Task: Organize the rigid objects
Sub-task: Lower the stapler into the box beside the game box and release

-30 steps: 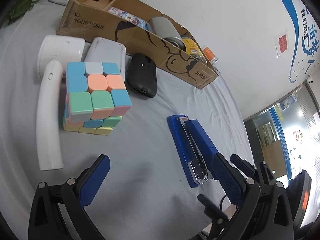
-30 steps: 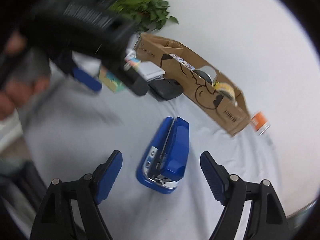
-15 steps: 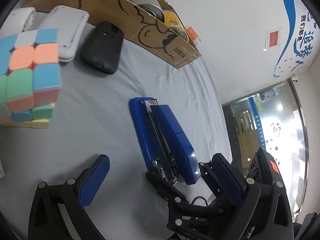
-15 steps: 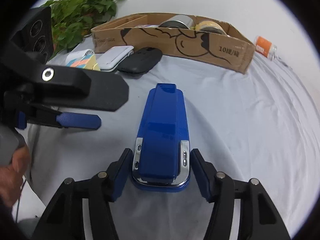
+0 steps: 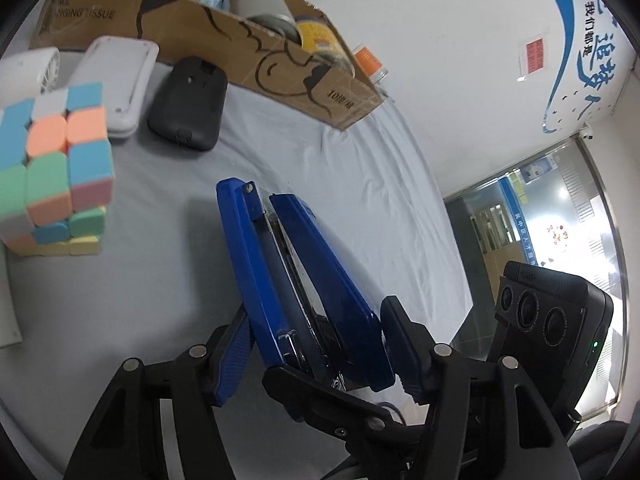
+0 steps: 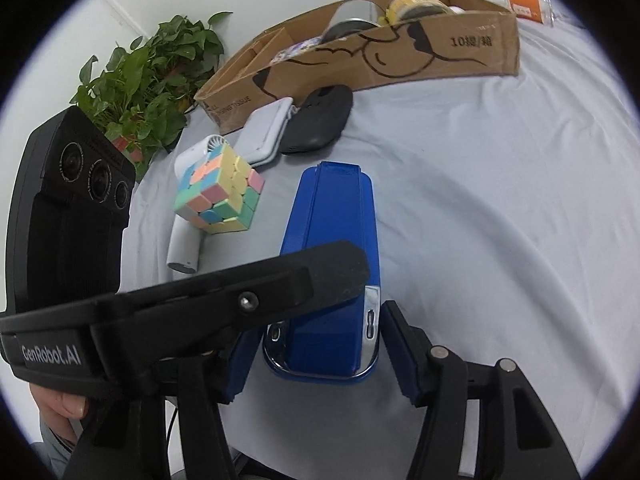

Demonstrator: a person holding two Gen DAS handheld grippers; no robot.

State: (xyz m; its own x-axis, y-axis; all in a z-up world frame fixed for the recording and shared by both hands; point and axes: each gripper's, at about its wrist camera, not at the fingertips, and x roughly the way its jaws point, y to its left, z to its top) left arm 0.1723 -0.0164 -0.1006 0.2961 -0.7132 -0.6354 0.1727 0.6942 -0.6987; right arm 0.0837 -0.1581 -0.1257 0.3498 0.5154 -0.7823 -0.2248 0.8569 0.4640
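Observation:
A blue stapler (image 5: 304, 280) lies on the grey cloth, also in the right wrist view (image 6: 332, 264). My left gripper (image 5: 316, 364) is shut on its near end, top and bottom. My right gripper (image 6: 320, 360) is shut on the same end from the sides. A pastel puzzle cube (image 5: 52, 168) stands to the left, also in the right wrist view (image 6: 220, 196). A cardboard box (image 5: 248, 52) with cans and tape lies at the back, also in the right wrist view (image 6: 360, 56).
A black mouse (image 5: 188, 104), a white case (image 5: 124, 76) and a white hand fan (image 6: 188, 236) lie by the box. An orange-capped bottle (image 5: 370, 64) lies behind it. A potted plant (image 6: 148, 76) stands at the far left. The table edge runs on the right.
Both grippers closed in on the stapler's near end and shut on it; the left gripper moved right from the cube side. The stapler's near end now looks tilted up.

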